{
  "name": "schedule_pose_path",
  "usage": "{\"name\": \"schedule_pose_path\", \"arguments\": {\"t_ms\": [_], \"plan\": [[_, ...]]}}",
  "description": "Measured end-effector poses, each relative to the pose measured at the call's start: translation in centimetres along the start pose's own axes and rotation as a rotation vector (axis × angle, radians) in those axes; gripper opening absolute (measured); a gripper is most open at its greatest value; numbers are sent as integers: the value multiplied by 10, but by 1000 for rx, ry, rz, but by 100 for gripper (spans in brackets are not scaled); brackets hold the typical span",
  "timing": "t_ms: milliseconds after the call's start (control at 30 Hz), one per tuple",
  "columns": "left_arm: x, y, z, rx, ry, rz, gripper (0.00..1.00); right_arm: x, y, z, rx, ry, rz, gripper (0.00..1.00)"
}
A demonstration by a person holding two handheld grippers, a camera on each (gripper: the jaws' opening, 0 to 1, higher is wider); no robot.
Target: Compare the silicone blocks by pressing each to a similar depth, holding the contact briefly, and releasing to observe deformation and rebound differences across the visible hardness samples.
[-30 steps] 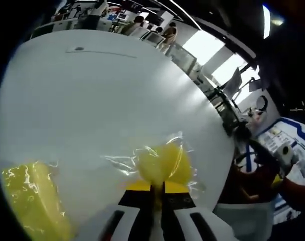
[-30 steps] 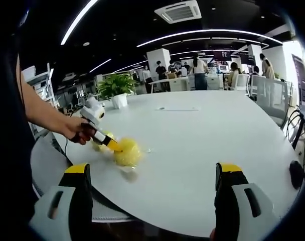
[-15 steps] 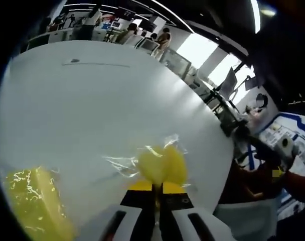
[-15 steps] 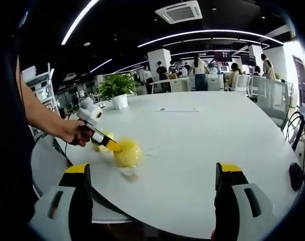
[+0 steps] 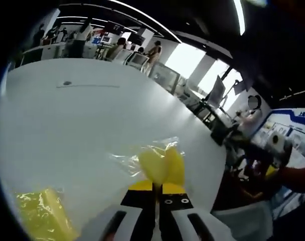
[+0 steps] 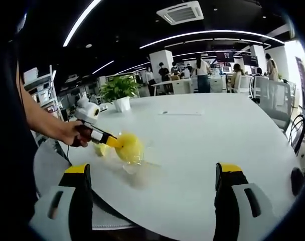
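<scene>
Pinching a plastic-wrapped yellow silicone block (image 5: pixel 161 164), the left gripper (image 5: pixel 156 187) has its jaws clamped tight on it above the white table (image 5: pixel 77 125); in the right gripper view the block seems lifted clear. A second wrapped block (image 5: pixel 42 216) lies nearer, cut off by the frame. The right gripper (image 6: pixel 151 173) hangs with jaws spread wide, holding nothing. Beyond stand a potted plant (image 6: pixel 118 89) and an open office with people; the wall poster (image 5: pixel 293 145) is unreadable.

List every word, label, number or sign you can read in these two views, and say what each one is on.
No text can be read.
Blue-and-white poster at the right of the left gripper view: printing is there, too blurred to read.
Screens on the far desks in the right gripper view: too small to read.
Wrapped yellow silicone block and hand-held gripper: no visible label.
</scene>
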State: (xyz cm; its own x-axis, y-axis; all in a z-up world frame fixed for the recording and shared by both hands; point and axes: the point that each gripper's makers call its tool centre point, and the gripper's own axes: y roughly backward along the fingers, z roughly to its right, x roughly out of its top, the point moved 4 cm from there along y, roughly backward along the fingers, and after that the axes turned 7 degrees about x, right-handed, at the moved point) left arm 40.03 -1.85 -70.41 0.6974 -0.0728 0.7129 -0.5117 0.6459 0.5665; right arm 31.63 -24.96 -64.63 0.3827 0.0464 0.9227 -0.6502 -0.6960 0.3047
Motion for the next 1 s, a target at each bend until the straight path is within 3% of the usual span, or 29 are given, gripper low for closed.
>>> {"name": "schedule_pose_path", "arguments": {"t_ms": [333,433,600,800,1000], "plan": [[48,33,21,-16,-90,165,0,35,-3,5,33,21,20,97],[59,43,28,-63,-97,190,0,49,-3,5,42,35,40,96],[82,64,46,-89,-166,259,0,63,-6,5,62,52,43,97],[108,89,65,-106,-236,336,0,98,-11,0,119,59,91,97],[123,104,72,-103,-259,386,0,138,-15,-10,170,88,133,96]]}}
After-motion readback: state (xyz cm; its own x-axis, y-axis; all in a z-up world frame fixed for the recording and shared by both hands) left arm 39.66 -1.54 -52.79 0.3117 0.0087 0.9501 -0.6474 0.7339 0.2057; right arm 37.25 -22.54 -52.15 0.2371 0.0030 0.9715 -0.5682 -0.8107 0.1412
